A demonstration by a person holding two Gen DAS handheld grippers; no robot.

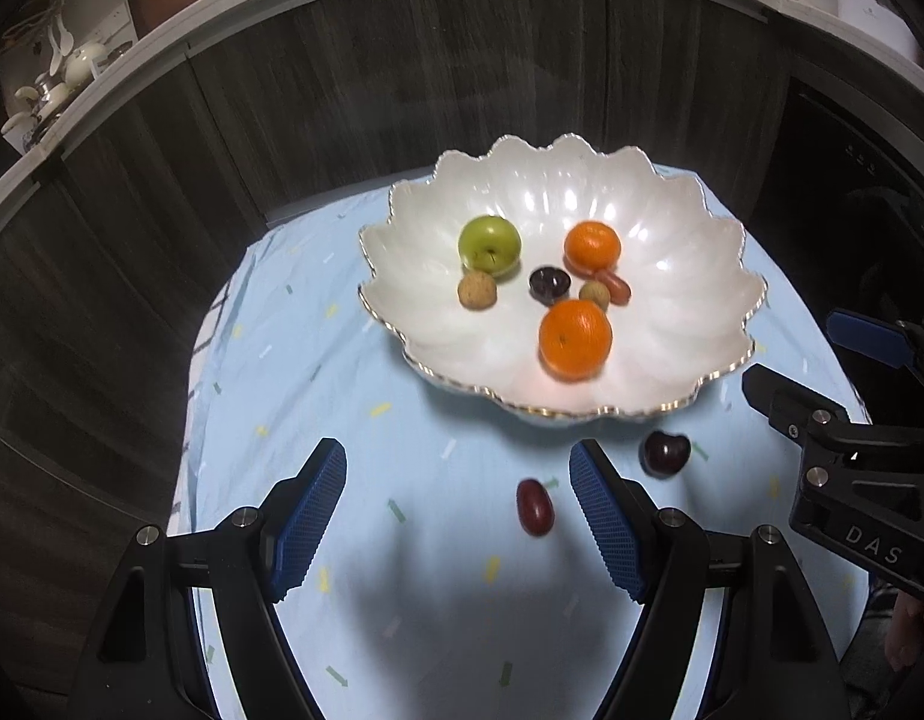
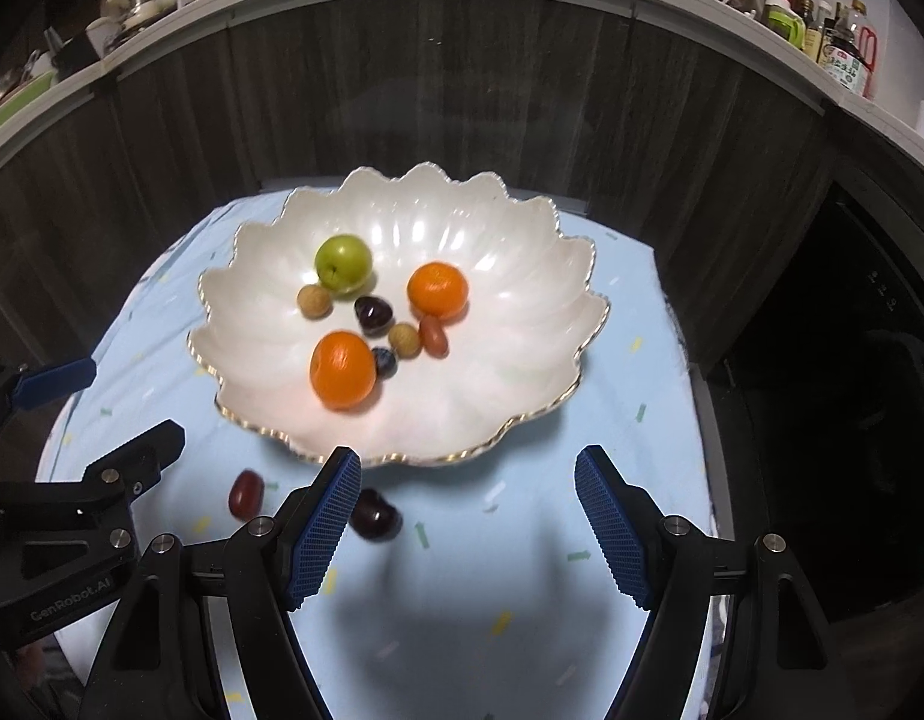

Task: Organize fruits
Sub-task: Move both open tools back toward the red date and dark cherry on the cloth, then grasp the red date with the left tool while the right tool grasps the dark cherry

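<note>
A white scalloped bowl [image 1: 672, 276] [image 2: 522, 324] holds a green apple [image 1: 489, 246] [image 2: 343, 262], two oranges [image 1: 575, 338] [image 2: 342, 369], a dark plum [image 1: 548, 283] [image 2: 373, 313], two tan longans and a small red fruit. A red grape [image 1: 534, 506] [image 2: 246, 494] and a dark cherry [image 1: 666, 452] [image 2: 375, 515] lie on the cloth in front of the bowl. My left gripper [image 1: 459, 516] is open and empty above the cloth, the grape between its fingers. My right gripper [image 2: 468, 519] is open and empty, the cherry beside its left finger.
The bowl stands on a small table with a light blue patterned cloth [image 1: 318, 360] [image 2: 630, 396]. Dark wood cabinet fronts [image 1: 402, 78] rise behind it. A counter above carries bottles [image 2: 846, 48] and crockery. Each gripper shows at the edge of the other's view.
</note>
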